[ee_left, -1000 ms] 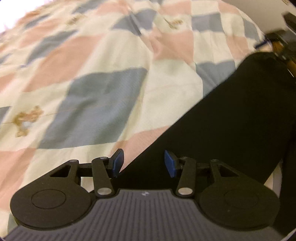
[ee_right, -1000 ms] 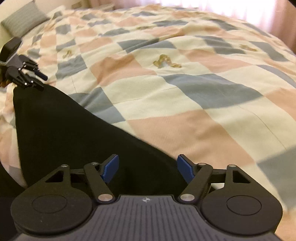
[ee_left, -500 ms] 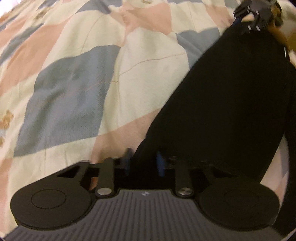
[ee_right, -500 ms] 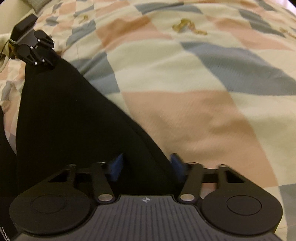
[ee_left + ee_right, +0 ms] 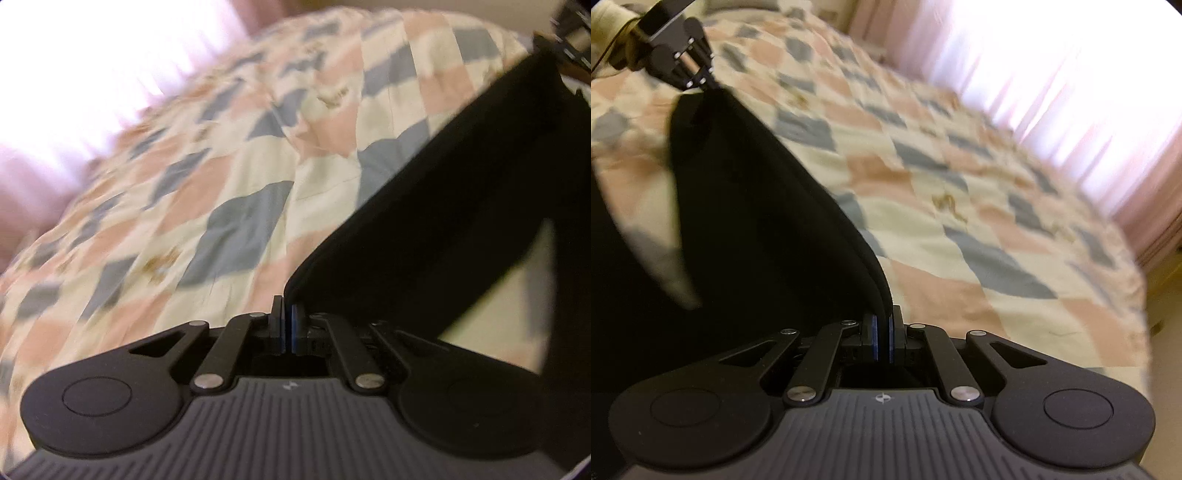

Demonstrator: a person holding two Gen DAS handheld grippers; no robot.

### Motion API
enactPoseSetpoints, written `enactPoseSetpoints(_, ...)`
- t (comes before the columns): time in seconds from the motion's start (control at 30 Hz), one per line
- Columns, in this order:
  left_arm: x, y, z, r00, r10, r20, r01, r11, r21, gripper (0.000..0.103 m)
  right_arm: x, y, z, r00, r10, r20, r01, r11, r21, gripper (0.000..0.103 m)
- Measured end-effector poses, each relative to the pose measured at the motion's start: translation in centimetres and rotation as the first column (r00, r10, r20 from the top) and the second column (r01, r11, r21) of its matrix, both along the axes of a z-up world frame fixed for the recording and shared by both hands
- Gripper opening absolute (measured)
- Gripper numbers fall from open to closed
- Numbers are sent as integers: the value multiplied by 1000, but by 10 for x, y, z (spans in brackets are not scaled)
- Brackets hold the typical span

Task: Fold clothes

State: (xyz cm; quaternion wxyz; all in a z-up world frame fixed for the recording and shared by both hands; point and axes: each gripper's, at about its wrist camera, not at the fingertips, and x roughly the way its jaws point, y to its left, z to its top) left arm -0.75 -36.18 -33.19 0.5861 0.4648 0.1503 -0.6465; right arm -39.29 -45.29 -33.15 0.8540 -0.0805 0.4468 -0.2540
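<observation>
The left gripper (image 5: 287, 325) has its two blue-padded tongs pressed together on a corner of the soft black cloth garment (image 5: 443, 221). The right gripper (image 5: 882, 338) is clamped the same way on the other corner of the black cloth (image 5: 757, 221), and a thick folded edge runs straight down into its pads. Both pairs of tongs have just been closing, with the cloth between them.

The garment hangs stretched between the two grippers, lifted above the bed. Below it lies the checked quilt (image 5: 229, 206) with pink, blue-grey and cream squares and small gold-brown pictures on some squares.

Each camera sees something the other does not. The left wrist view shows the cloth rising to the upper right like a dark ramp, and at its top corner only a blurry bit of the other gripper (image 5: 570, 33). A cream gap shows under the cloth on the right side. The right wrist view shows the far gripper (image 5: 683, 62) much better — black links with shiny screws, pinching the top of the cloth, which bunches just under it. This view also shows the bright pink curtains (image 5: 1052, 81) along the right, and the quilt's edge (image 5: 1141, 314) dropping off at the right.

No words can be read anywhere — only a tiny pale mark on each gripper's ribbed grey body (image 5: 884, 398).
</observation>
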Motion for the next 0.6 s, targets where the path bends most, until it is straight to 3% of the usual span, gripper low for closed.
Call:
enactPoseSetpoints(0.1, -29, 81, 16, 994, 103, -28, -103, 995, 4, 1, -22, 77, 7, 1000, -8, -13, 9, 1000, 20, 4)
enactPoseSetpoints(0.17, -49, 130, 8, 973, 212, -95, -207, 976, 64, 3, -37, 121, -1, 998, -26, -54, 31, 996, 79, 5)
enactPoseSetpoints(0.3, -72, 192, -22, 873, 457, -172, -416, 880, 227, 10, -50, 175, -33, 981, -89, -175, 124, 972, 201, 21)
enactPoseSetpoints(0.33, -73, 198, -19, 842, 501, -200, -456, 860, 230, 10, -53, 182, -33, 980, -113, -165, 148, 964, 220, 27)
enactPoseSetpoints(0.37, -75, 204, -17, 809, 542, -228, -495, 837, 235, 11, -57, 184, -28, 979, -156, -127, 184, 951, 249, 40)
enactPoseSetpoints(0.4, -76, 206, -12, 782, 572, -249, -526, 819, 229, 16, -61, 182, -22, 972, -218, -87, 234, 932, 277, 46)
enactPoseSetpoints(0.43, -75, 203, -5, 769, 583, -261, -546, 812, 205, 20, -67, 175, -17, 952, -301, -45, 300, 901, 314, 55)
enactPoseSetpoints(0.5, -73, 191, 8, 772, 582, -258, -564, 813, 146, 60, -83, 160, -11, 879, -477, 25, 427, 807, 408, 57)
enactPoseSetpoints(0.53, -72, 184, 13, 779, 578, -245, -569, 815, 114, 67, -94, 153, -11, 824, -565, 49, 481, 743, 466, 57)
enactPoseSetpoints(0.6, -68, 168, 15, 783, 579, -227, -579, 812, 74, 70, -116, 137, -11, 686, -723, 76, 560, 592, 579, 57)
